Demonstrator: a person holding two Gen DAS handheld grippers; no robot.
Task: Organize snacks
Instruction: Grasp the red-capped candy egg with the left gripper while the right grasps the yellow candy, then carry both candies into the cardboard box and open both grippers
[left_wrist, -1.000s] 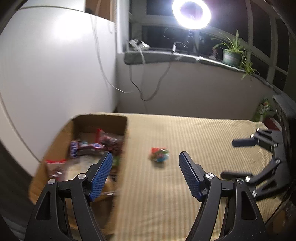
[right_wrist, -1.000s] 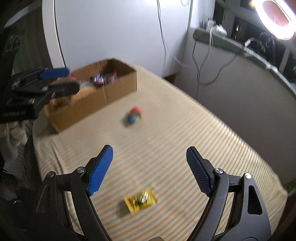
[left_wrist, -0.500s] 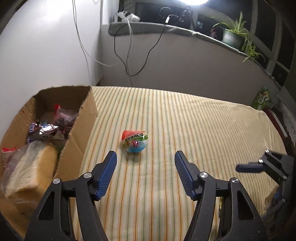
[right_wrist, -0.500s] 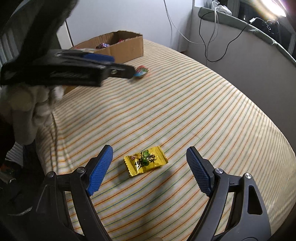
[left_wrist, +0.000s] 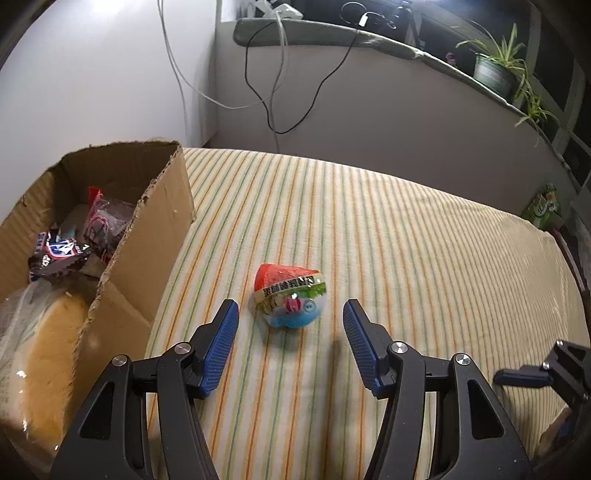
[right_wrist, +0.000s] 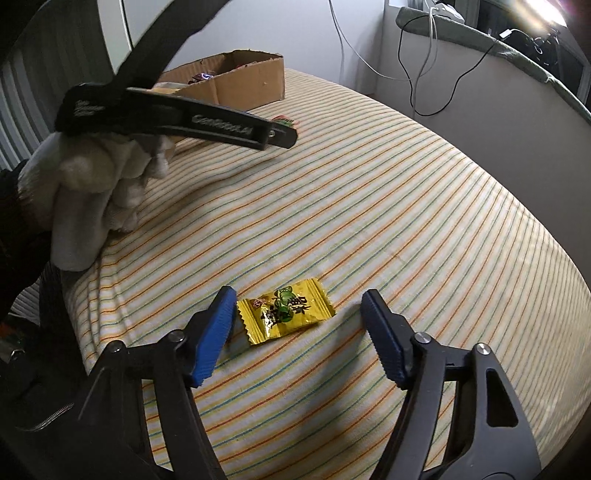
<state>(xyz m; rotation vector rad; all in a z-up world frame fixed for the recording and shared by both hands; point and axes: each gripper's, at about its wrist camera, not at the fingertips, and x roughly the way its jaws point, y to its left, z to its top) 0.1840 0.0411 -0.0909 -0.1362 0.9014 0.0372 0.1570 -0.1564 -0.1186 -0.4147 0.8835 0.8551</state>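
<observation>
A red and blue egg-shaped snack (left_wrist: 290, 297) lies on the striped tablecloth (left_wrist: 369, 229). My left gripper (left_wrist: 290, 309) is low around it, one pad on each side with gaps, and its jaws are closing. A yellow candy packet (right_wrist: 286, 312) lies between the fingers of my right gripper (right_wrist: 298, 297), whose jaws are also closing. The left pad is at the packet's edge and the right pad stands clear. A cardboard box (left_wrist: 162, 236) on the left holds several wrapped snacks.
A gloved hand (right_wrist: 92, 184) holds the left gripper's black arm (right_wrist: 221, 125) across the right wrist view. Cables (left_wrist: 266, 92) hang from the window ledge (left_wrist: 369, 37), which carries a potted plant (left_wrist: 495, 70). A green packet (left_wrist: 546, 205) sits past the table's right edge.
The left gripper swung away from the box and sank over the egg snack. The right gripper dropped onto the yellow packet. Both pairs of jaws narrowed.
</observation>
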